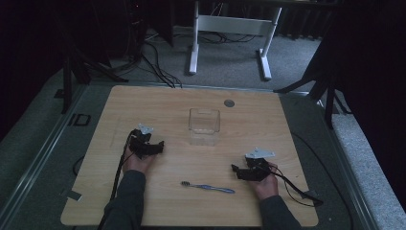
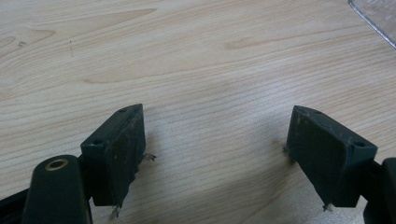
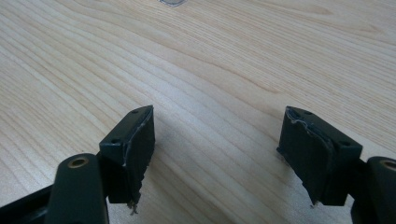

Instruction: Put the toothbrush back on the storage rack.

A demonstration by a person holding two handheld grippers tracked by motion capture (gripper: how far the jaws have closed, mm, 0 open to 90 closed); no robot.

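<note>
Dim room, wooden table (image 1: 143, 100) lying square under the high view.

Left side: the person's left hand (image 1: 136, 163) is resting on the table, holding the left gripper (image 1: 160, 146), which is pointing toward the table's middle. A grey plate is sitting on top of it, and a black cable is trailing back along the sleeve. In the left gripper view its two black jaws are standing wide apart over bare wood grain with nothing between them; the pad edges are looking worn and frayed. A corner of the clear plastic box (image 2: 376, 18) is showing at the upper right of that view.

Centre: the clear box (image 1: 204, 123) is standing upright and open-topped, a little beyond the midpoint of the table, well apart from both grippers. Beyond it, a small grey round disc (image 1: 229, 102) is sitting in the tabletop. Near the front edge, a blue toothbrush (image 1: 208, 188) is lying flat between the two forearms, bristle head toward the left, touching neither gripper.

Right side: the right hand (image 1: 265, 184) is holding the right gripper (image 1: 234, 168), which is pointing left, just beside the toothbrush's handle end but apart from it. In the right gripper view its jaws are likewise spread wide over bare wood, gripping nothing. Its cable is looping off toward the table's right edge.
</note>
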